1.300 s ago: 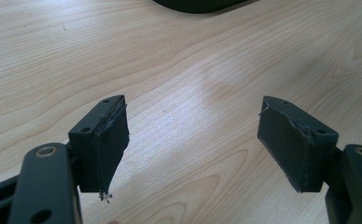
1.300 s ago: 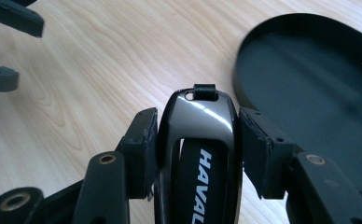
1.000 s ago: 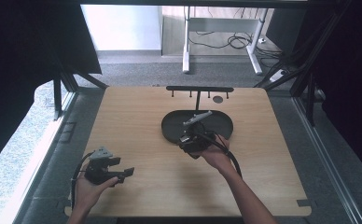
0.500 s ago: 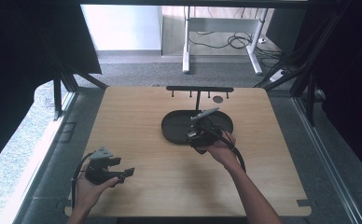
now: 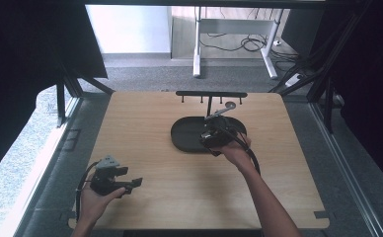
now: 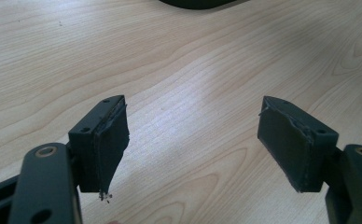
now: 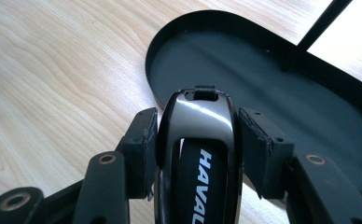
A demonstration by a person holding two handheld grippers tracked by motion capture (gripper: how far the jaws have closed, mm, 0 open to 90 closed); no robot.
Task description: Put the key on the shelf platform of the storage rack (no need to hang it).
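A glossy black key fob (image 7: 200, 140) with white "HAVAL" lettering and a small loop at its tip sits between the jaws of my right gripper (image 7: 198, 135), which is shut on its sides. In the high view my right gripper (image 5: 214, 136) hovers over the right half of a black oval tray (image 5: 187, 136). The tray's dark floor (image 7: 272, 84) lies just beyond the fob's tip. My left gripper (image 5: 125, 182) rests low near the table's front left corner. Its jaws stand wide open (image 6: 193, 135) over bare wood, with nothing between them.
A black rack (image 5: 211, 94) with a cross bar and small hooks rises from the tray's far side on a thin post (image 7: 309, 32). The light wooden table (image 5: 179, 197) is bordered by dark frame posts, and the tray's near rim (image 6: 193, 3) lies far ahead of the left gripper.
My right gripper, with the key fob in it, has shifted a little farther away and to the right over the tray. The left gripper has stayed where it was.
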